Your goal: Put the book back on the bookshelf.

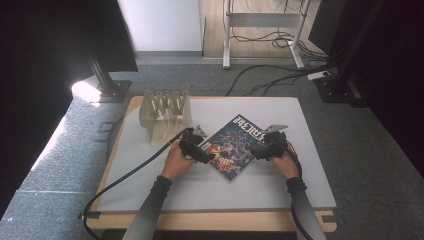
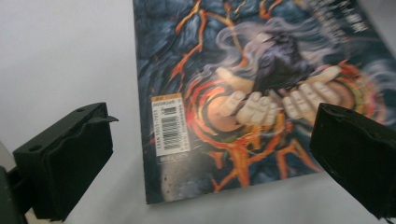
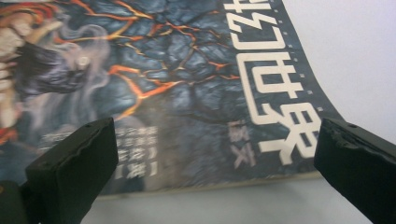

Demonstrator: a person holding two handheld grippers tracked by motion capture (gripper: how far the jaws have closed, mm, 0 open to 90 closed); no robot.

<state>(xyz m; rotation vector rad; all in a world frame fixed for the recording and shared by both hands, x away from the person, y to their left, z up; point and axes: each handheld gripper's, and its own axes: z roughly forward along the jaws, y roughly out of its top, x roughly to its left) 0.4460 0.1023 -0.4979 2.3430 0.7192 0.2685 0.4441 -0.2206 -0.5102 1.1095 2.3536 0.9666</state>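
The white table (image 1: 150, 175) spreads before you with a wooden rack (image 1: 165, 116) at its far left. The magazine (image 1: 234, 145) lies flat mid-table, turned diagonally. Your left gripper (image 1: 200, 150) and right gripper (image 1: 261, 150) flank it, jaws spread wide, pinching nothing.

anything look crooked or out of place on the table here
The book lies flat but askew, turned corner-on to the table edges, like a diamond. Both tongs, left and right, are open at its opposite sides. The wooden rack stands upright. No spill or damage shows.
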